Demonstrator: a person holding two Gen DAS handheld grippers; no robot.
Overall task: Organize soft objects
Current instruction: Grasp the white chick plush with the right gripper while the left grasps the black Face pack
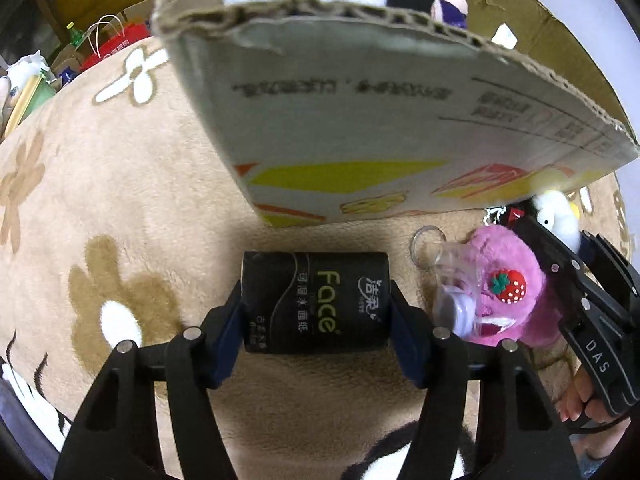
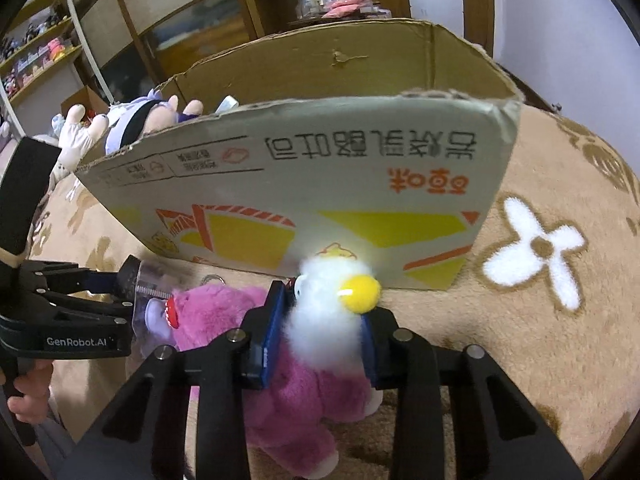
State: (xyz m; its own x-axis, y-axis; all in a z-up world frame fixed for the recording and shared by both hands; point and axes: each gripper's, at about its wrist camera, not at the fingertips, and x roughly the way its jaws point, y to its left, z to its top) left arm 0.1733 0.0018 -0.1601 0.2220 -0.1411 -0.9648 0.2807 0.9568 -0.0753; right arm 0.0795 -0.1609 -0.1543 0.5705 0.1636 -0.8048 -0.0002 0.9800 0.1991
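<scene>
In the left wrist view my left gripper [image 1: 316,304] is shut on a black tissue pack [image 1: 316,300] marked "Face", held just above the tan carpet in front of the cardboard box [image 1: 360,112]. In the right wrist view my right gripper [image 2: 324,320] is shut on a white fluffy duck plush [image 2: 332,308] with a yellow beak, over a pink plush bear [image 2: 224,312] lying on the carpet. The bear [image 1: 508,292] has a strawberry patch and lies right of the tissue pack. The box [image 2: 320,184] holds plush dolls [image 2: 132,120].
A flower-patterned carpet [image 2: 536,240] covers the floor. Shelves [image 2: 36,60] and a cabinet stand behind the box. Bags and clutter [image 1: 108,44] lie at the carpet's far left edge. A key ring [image 1: 428,240] lies beside the bear.
</scene>
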